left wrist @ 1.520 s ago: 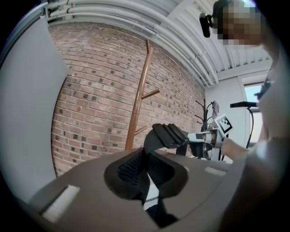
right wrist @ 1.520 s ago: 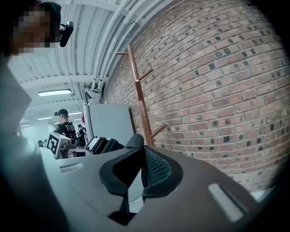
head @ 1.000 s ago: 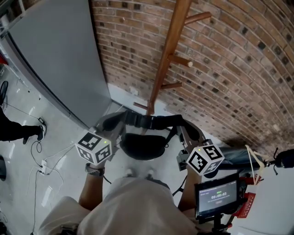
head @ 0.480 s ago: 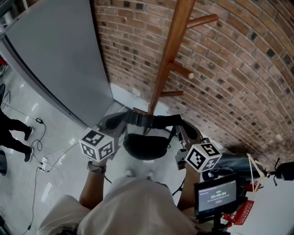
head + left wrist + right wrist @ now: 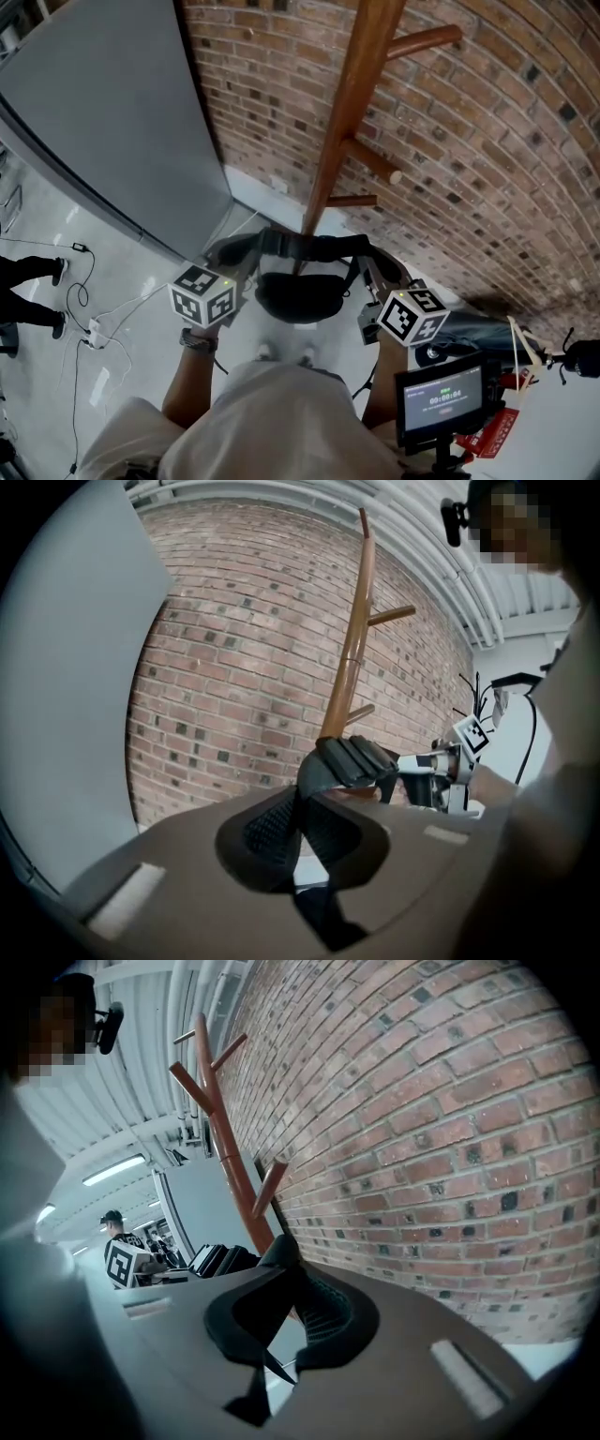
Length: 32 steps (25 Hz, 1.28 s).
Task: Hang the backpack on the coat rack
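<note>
Head view: we see the backpack (image 5: pixel 298 292) held up in front of the person. Its black body hangs under its strap (image 5: pixel 309 247), which stretches between both tongs. Left tongs (image 5: pixel 242 266) clamp the strap's left end and right tongs (image 5: pixel 373 277) clamp the right end. The pack body sits between them, a bit lower. The coat rack (image 5: pixel 339 131) stands just behind, against the brick wall (image 5: pixel 487 150), and the foot of its pole is hidden behind the strap. The pegs (image 5: pixel 373 159) sit higher in frame than the pack, and none carries it. We can't tell if the pack touches the pole. White floor (image 5: pixel 141 272) lies underneath.

Left gripper view: left tongs (image 5: pixel 298 810) are closed tight on the strap (image 5: pixel 349 761). The webbing is pinched between the pads and runs up and right toward the right tongs (image 5: pixel 439 763). The coat rack (image 5: pixel 352 658) rises right behind the strap. A grey panel (image 5: pixel 66 686) fills the left side.

Right gripper view: right tongs (image 5: pixel 281 1299) are closed on the strap (image 5: pixel 274 1252), with black fabric squeezed in the jaws. Padded strap sections run off to the left. We see the coat rack (image 5: pixel 228 1152) directly behind, its lowest peg just above the gripped strap, not touching it. The brick wall (image 5: pixel 450 1129) is on the right.
</note>
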Each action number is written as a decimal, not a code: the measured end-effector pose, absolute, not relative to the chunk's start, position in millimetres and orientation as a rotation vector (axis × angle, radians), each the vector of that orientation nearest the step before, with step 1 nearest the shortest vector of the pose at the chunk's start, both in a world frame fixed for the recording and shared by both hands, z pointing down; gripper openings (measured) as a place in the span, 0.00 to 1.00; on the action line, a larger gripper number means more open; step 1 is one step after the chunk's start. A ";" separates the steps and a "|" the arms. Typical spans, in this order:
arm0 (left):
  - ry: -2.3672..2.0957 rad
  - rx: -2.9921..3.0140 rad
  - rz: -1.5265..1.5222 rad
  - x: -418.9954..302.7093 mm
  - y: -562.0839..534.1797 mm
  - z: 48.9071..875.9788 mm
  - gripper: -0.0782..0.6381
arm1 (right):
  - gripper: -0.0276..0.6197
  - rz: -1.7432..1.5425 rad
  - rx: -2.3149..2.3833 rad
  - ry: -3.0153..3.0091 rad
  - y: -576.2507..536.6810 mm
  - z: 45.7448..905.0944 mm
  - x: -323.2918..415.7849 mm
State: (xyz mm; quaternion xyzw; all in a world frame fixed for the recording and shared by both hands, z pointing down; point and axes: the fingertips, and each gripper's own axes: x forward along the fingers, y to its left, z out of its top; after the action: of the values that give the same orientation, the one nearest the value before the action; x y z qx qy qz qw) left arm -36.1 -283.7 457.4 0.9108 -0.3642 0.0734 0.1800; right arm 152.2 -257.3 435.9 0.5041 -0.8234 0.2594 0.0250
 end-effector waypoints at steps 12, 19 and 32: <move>-1.005 2.510 0.287 -34.9 -291.6 492.6 0.12 | 0.05 0.897 1.527 -2.480 -267.8 472.0 152.4; -0.976 2.472 0.323 -30.9 -284.3 512.4 0.12 | 0.05 0.943 1.501 -2.444 -266.6 491.9 149.7; -0.916 2.427 0.393 -17.7 -269.3 547.6 0.12 | 0.05 1.006 1.444 -2.353 -256.5 535.4 139.9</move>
State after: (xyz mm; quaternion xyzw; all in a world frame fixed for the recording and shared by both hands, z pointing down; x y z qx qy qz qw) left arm -17.7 -269.3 547.6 0.8942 -0.3375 0.1448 0.2559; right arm 139.9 -256.5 535.4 0.4890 -0.7967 0.3405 0.1013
